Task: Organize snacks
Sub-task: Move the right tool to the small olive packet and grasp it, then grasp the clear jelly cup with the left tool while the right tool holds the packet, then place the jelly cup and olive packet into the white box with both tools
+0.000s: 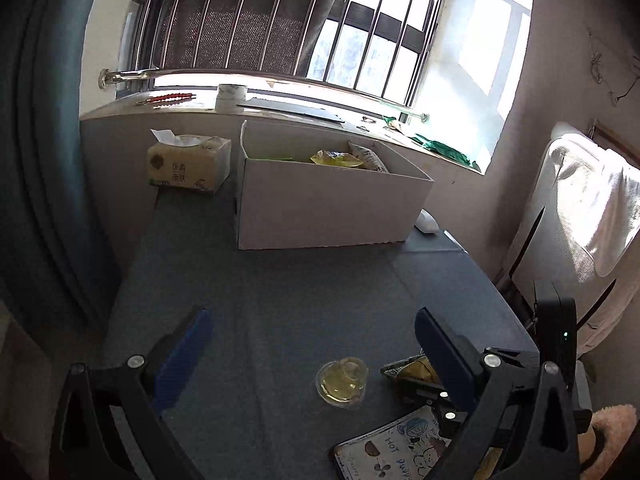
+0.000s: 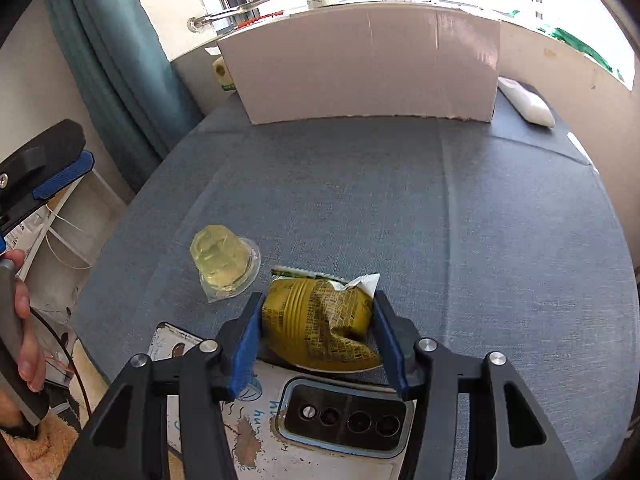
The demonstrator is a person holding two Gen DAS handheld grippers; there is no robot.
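Note:
A yellow snack packet (image 2: 320,320) sits between the blue pads of my right gripper (image 2: 318,328), which is shut on it just above the table; it also shows in the left wrist view (image 1: 414,374). A clear jelly cup (image 2: 224,260) lies on the grey table to its left and shows in the left wrist view (image 1: 342,380). My left gripper (image 1: 312,340) is open and empty above the table. The white cardboard box (image 1: 332,208) at the back holds several snack packets (image 1: 340,158); in the right wrist view only its wall (image 2: 368,64) shows.
A phone in a cartoon case (image 2: 340,420) lies under the right gripper near the table's front edge. A tissue pack (image 1: 188,164) stands left of the box. A white object (image 2: 524,102) lies right of the box. A windowsill runs behind.

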